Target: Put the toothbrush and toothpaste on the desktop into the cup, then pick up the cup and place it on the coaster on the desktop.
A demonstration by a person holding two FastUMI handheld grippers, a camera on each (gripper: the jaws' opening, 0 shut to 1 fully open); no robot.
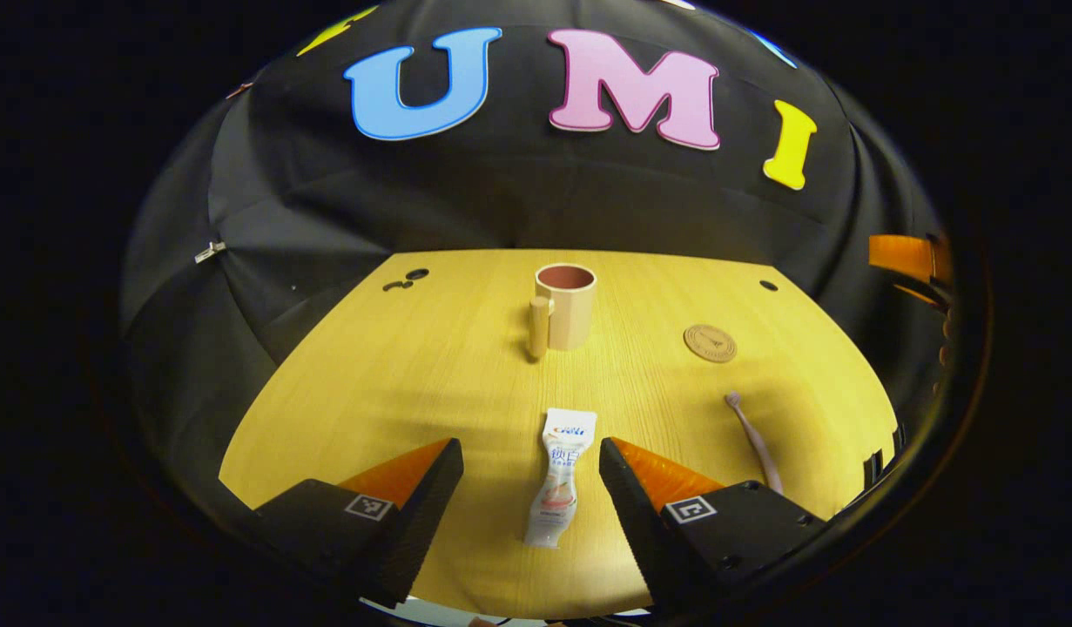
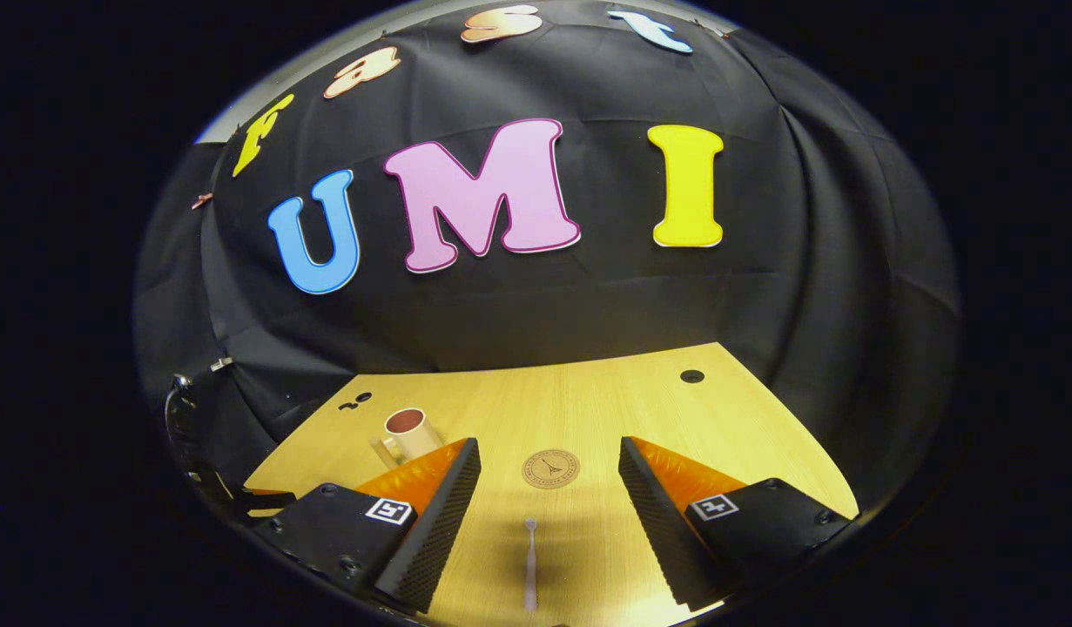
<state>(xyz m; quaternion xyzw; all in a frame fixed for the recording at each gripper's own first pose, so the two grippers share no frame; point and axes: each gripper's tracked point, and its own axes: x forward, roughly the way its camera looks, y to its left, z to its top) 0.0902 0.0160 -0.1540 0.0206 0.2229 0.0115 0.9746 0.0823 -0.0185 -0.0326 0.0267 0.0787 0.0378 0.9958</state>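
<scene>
Item: toothpaste, soft light tube lying flat on the desktop between your spread left gripper, likely slippery, so pinch mid-body; toothbrush, thin and stiff, lies between your spread right gripper; cup stands beyond.

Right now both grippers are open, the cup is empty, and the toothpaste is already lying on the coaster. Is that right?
Not quite. The toothpaste lies on the bare desktop between the left gripper's fingers, apart from the coaster, as the left gripper view shows. The cup looks empty, and the right gripper is open too.
</scene>
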